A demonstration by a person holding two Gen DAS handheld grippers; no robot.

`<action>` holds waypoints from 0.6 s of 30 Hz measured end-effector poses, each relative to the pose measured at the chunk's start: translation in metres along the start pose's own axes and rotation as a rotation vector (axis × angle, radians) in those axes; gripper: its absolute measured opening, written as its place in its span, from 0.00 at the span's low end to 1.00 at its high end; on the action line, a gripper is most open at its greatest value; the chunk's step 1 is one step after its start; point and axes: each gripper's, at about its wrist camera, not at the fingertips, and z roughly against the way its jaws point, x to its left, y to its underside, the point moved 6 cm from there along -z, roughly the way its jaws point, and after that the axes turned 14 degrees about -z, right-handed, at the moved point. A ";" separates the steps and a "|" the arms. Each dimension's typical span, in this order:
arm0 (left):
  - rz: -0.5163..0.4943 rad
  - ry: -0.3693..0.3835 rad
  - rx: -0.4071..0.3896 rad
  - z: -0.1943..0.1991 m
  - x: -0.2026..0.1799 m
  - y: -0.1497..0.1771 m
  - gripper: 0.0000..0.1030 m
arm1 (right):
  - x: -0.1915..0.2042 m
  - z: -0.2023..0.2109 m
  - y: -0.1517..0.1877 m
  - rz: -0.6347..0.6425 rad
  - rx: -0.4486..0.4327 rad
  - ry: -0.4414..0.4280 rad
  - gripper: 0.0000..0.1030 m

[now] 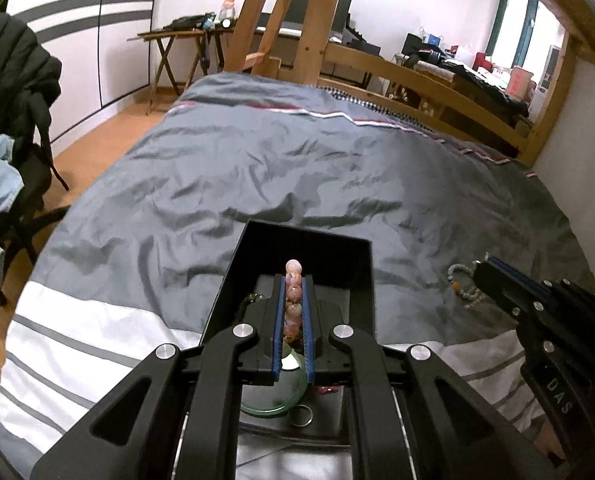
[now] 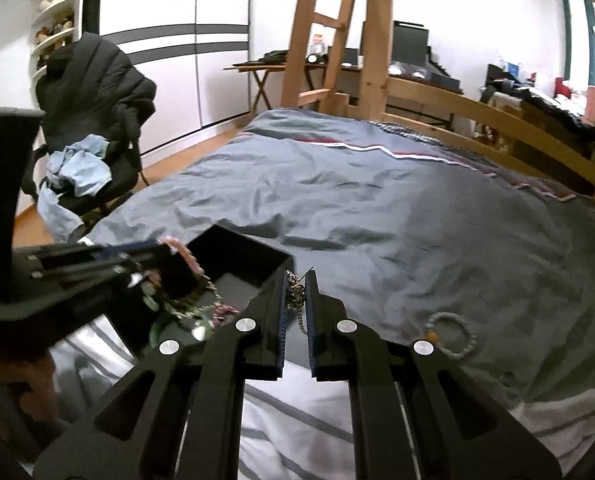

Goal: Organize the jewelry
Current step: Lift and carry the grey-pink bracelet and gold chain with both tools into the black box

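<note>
An open black jewelry box (image 1: 357,256) lies on the grey bedspread; it also shows in the right wrist view (image 2: 241,248). My left gripper (image 1: 292,280) is shut on a pink bead bracelet (image 1: 293,284) and holds it over the box. A green bangle (image 1: 275,408) and a small ring (image 1: 302,416) lie in the box below it. My right gripper (image 2: 296,278) is shut on a silver chain necklace (image 2: 295,296) just right of the box. A pale bead bracelet (image 2: 451,334) lies on the bedspread to the right; it also shows in the left wrist view (image 1: 463,284).
The bed (image 2: 377,200) has a wooden frame and ladder (image 2: 337,32) at its far end. A chair with a black jacket and blue clothes (image 2: 85,120) stands left of the bed. Desks with clutter (image 1: 457,60) line the far wall.
</note>
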 end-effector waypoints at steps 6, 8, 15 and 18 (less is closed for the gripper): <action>0.069 0.098 0.015 -0.015 0.011 0.010 0.07 | 0.021 -0.025 0.003 -0.006 0.027 -0.056 0.09; 0.090 0.118 0.029 -0.022 0.014 0.014 0.07 | 0.026 -0.032 0.005 -0.009 0.034 -0.076 0.09; 0.144 0.138 0.044 -0.030 0.022 0.021 0.07 | 0.036 -0.048 0.012 -0.006 0.052 -0.128 0.09; 0.166 0.135 0.038 -0.029 0.026 0.022 0.07 | 0.039 -0.049 0.016 0.006 0.055 -0.160 0.09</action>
